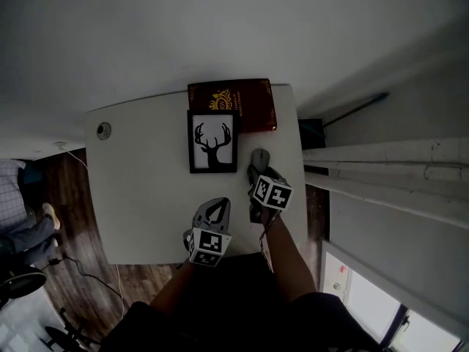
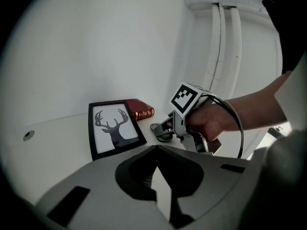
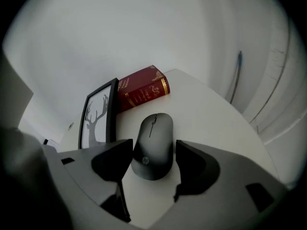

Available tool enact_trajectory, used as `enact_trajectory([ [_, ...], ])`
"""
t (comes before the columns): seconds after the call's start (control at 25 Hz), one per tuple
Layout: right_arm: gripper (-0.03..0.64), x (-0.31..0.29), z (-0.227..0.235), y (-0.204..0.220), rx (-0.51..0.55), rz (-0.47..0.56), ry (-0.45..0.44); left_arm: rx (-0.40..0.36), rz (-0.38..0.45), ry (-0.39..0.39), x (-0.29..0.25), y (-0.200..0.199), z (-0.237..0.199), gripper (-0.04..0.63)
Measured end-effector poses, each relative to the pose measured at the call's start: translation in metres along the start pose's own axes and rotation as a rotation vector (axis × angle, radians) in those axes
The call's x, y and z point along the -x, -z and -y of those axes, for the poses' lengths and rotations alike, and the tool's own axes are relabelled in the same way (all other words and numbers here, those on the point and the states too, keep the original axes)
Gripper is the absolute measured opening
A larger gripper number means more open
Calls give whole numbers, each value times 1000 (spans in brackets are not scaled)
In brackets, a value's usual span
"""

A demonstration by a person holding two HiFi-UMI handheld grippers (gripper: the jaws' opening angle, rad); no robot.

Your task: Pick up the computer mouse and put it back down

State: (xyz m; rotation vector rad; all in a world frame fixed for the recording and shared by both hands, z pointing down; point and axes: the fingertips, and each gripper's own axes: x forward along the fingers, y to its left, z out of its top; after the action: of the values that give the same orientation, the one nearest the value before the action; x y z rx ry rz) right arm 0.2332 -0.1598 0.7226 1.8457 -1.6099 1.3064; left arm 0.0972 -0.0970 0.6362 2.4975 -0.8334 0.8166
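Observation:
A dark grey computer mouse point(image 1: 260, 158) point(image 3: 154, 145) lies flat on the white table point(image 1: 139, 196), near its right edge. My right gripper point(image 1: 256, 176) point(image 3: 152, 151) is open, tilted down over the mouse's near end, with one jaw on each side of it. A thin gap shows at the right jaw, and the left jaw is close against the mouse's side. My left gripper point(image 1: 215, 210) point(image 2: 156, 148) is shut and empty, hovering over the table's front part, left of the right gripper.
A black-framed deer picture point(image 1: 213, 141) point(image 2: 115, 128) lies just left of the mouse. A dark red book point(image 1: 242, 103) point(image 3: 143, 91) lies behind it at the table's far edge. A round grommet point(image 1: 104, 130) sits far left. White pipes point(image 1: 381, 160) run along the right.

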Motion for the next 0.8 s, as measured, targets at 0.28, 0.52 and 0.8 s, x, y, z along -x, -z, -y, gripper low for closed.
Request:
enact_trajectory([
  [0.28,272,-1,-1,4,203,-37,22,2,14,-12,5,-1,-6,2],
  [0.52,265,9,-9,9,462,-36,26,-2,2,-17,6,4,-10,2],
  [0.8,198,25,-10,7,518,8,28,-5,-4,-2,4,4,-7,2],
])
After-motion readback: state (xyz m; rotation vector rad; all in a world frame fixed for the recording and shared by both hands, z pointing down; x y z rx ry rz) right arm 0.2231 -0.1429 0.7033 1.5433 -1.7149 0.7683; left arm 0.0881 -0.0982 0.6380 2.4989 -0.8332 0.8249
